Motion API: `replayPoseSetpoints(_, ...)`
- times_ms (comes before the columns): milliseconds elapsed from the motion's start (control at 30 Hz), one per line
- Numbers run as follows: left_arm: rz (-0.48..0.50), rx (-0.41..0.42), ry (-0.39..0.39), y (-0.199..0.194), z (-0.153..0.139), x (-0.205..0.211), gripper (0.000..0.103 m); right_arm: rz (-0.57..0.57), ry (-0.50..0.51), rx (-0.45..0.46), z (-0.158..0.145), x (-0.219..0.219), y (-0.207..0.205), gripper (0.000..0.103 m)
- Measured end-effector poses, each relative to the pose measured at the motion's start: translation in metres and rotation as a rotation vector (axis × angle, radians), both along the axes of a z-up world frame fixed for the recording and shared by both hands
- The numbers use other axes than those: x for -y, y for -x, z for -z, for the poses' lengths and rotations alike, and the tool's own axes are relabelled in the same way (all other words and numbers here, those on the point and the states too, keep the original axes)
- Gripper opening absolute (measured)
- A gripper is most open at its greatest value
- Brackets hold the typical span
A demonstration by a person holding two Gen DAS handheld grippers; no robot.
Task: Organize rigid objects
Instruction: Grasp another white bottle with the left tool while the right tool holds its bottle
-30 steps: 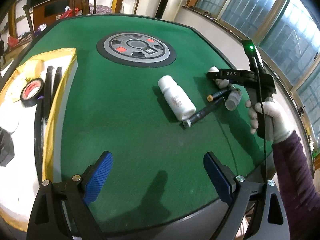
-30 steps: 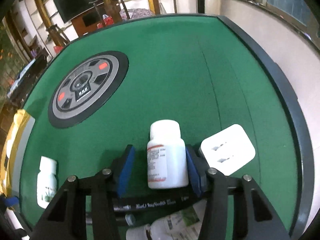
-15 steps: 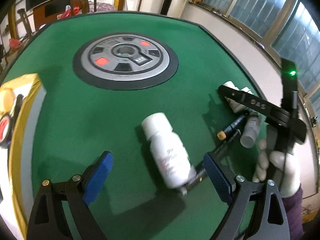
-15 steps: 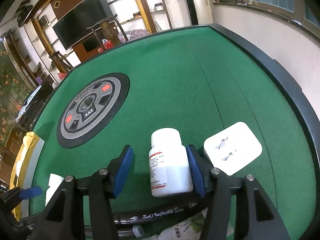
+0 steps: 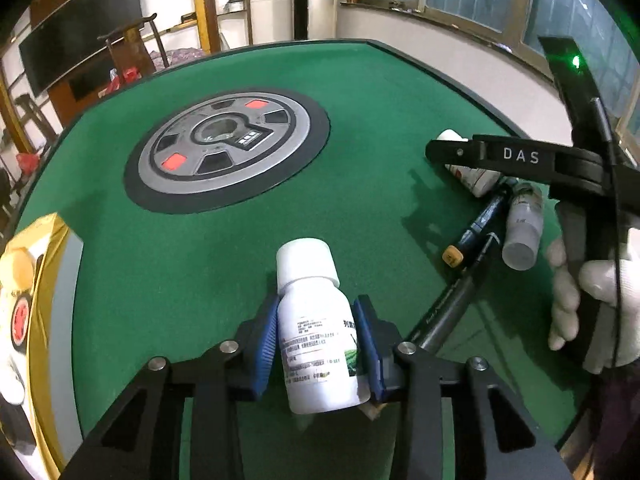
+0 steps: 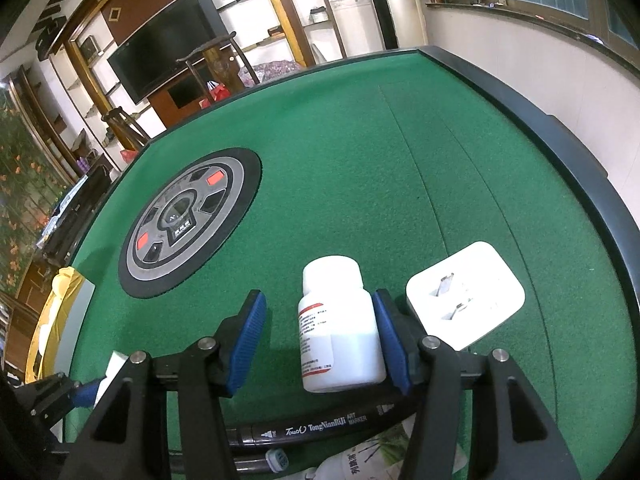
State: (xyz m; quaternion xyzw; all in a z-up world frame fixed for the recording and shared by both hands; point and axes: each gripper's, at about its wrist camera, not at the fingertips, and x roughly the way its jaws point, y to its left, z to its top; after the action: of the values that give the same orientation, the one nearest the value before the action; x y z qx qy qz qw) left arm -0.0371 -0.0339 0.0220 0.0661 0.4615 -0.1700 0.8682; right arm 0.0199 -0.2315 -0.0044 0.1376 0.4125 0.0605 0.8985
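Left gripper [image 5: 316, 344]: both blue pads pressed against a white bottle [image 5: 316, 332], which lies cap-forward on the green table [image 5: 360, 120], short of its round centre panel [image 5: 228, 148]. Right gripper [image 6: 320, 340]: jaws parted around a second white bottle [image 6: 340, 332] near the table's right edge; its right pad touches, the left stands clear. A white plug [image 6: 464, 300] lies just beside, a black marker [image 6: 332, 426] behind

From my remote seat, one bottle [image 5: 316, 328] lay between the left gripper [image 5: 316, 340] pads, another bottle [image 6: 340, 332] (beside the plug adapter [image 6: 466, 304], on its left) within the right gripper [image 6: 320, 344], markers [image 6: 320, 428] behind it.
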Motion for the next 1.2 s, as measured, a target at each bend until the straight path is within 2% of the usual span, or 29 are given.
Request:
replayPoseSetpoints(133,-0.024,0.006,0.081,0.015,-0.016,-0.021,0.037,0.008,-0.012,0.004,0.002,0.005,0.002,0.05)
replayPoseSetpoints(233,-0.036,0.03,0.149,0.031,-0.036,-0.039,0.035,0.013,-0.03,0.002,0.004,0.008,0.002,0.036)
replayPoseSetpoints(300,-0.046,0.052,0.18,0.038,-0.047,-0.051,0.035,0.015,-0.035,0.003,0.005,0.009,0.002,0.035)
replayPoseSetpoints(367,-0.053,0.079,0.212,0.05,-0.059,-0.067,0.025,0.017,-0.034,0.004,0.005,0.009,0.001,0.035)
replayPoseSetpoints(467,-0.062,0.111,0.233,0.06,-0.071,-0.085,0.024,0.025,-0.032,0.009,0.004,0.009,0.001,0.035)
replayPoseSetpoints(533,-0.067,0.103,0.23,0.063,-0.073,-0.093,0.024,0.022,-0.029,0.009,0.005,0.008,0.001,0.035)
replayPoseSetpoints(600,-0.085,0.079,0.251,0.065,-0.066,-0.101,0.033,0.024,-0.017,0.008,0.004,0.005,0.001,0.035)
replayPoseSetpoints(633,-0.087,0.065,0.258,0.066,-0.061,-0.103,0.055,0.025,-0.015,0.008,0.005,0.006,0.001,0.035)
replayPoseSetpoints(667,-0.084,0.058,0.26,0.067,-0.056,-0.104,0.073,0.028,-0.016,0.008,0.005,0.006,0.001,0.035)
replayPoseSetpoints(767,-0.051,0.047,0.232,0.077,-0.045,-0.1,0.075,0.036,-0.041,0.006,0.006,0.011,0.002,0.035)
replayPoseSetpoints(833,-0.012,0.04,0.187,0.083,-0.039,-0.095,0.075,0.038,-0.051,0.007,0.007,0.013,0.002,0.035)
replayPoseSetpoints(1033,0.116,0.014,-0.108,0.099,-0.005,-0.072,0.075,0.037,-0.062,0.008,0.007,0.013,0.003,0.035)
replayPoseSetpoints(1067,0.151,0.011,-0.158,0.103,0.004,-0.065,0.066,0.037,-0.065,0.008,0.007,0.014,0.003,0.035)
replayPoseSetpoints(1100,0.164,0.033,-0.164,0.107,0.007,-0.064,0.062,0.037,-0.067,0.008,0.007,0.014,0.003,0.035)
replayPoseSetpoints(1167,0.165,0.027,-0.126,0.107,0.006,-0.065,0.04,0.037,-0.067,0.008,0.007,0.015,0.003,0.036)
replayPoseSetpoints(1200,0.156,0.021,-0.114,0.105,0.006,-0.066,0.037,0.038,-0.067,0.009,0.007,0.015,0.003,0.035)
